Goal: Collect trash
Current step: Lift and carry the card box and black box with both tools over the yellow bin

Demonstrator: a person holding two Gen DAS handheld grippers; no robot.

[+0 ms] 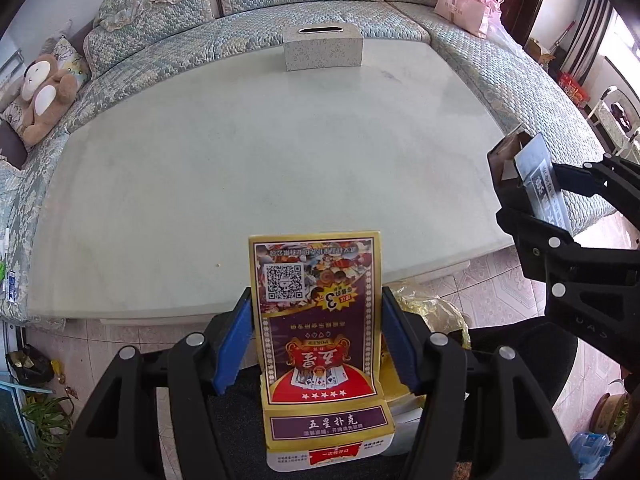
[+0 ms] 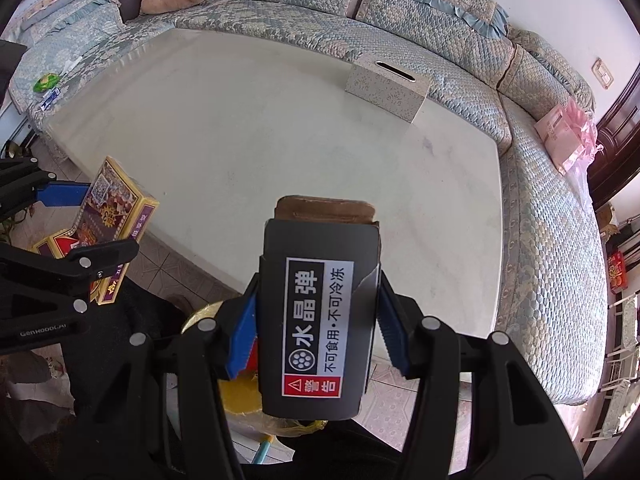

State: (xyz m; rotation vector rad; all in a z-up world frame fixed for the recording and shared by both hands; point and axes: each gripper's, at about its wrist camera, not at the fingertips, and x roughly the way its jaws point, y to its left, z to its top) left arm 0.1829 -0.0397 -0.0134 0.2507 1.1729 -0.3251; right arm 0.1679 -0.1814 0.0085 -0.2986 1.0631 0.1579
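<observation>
My left gripper (image 1: pixel 316 336) is shut on a yellow and purple playing-card box (image 1: pixel 316 320), held upright past the near edge of the white table (image 1: pixel 240 160). It also shows in the right wrist view (image 2: pixel 116 204). My right gripper (image 2: pixel 318 320) is shut on a black carton with a white warning label (image 2: pixel 320 312), held off the table's near edge. The black carton also shows at the right in the left wrist view (image 1: pixel 532 176). A yellow bag (image 1: pixel 432 308) lies below both grippers; it also shows in the right wrist view (image 2: pixel 244 400).
A patterned tissue box (image 1: pixel 323 48) stands at the far side of the table. A blue quilted sofa (image 1: pixel 500 80) wraps around the table, with a plush toy (image 1: pixel 44 92) at left and a pink bag (image 1: pixel 468 4) at right. Small wrappers (image 2: pixel 48 84) lie on the sofa.
</observation>
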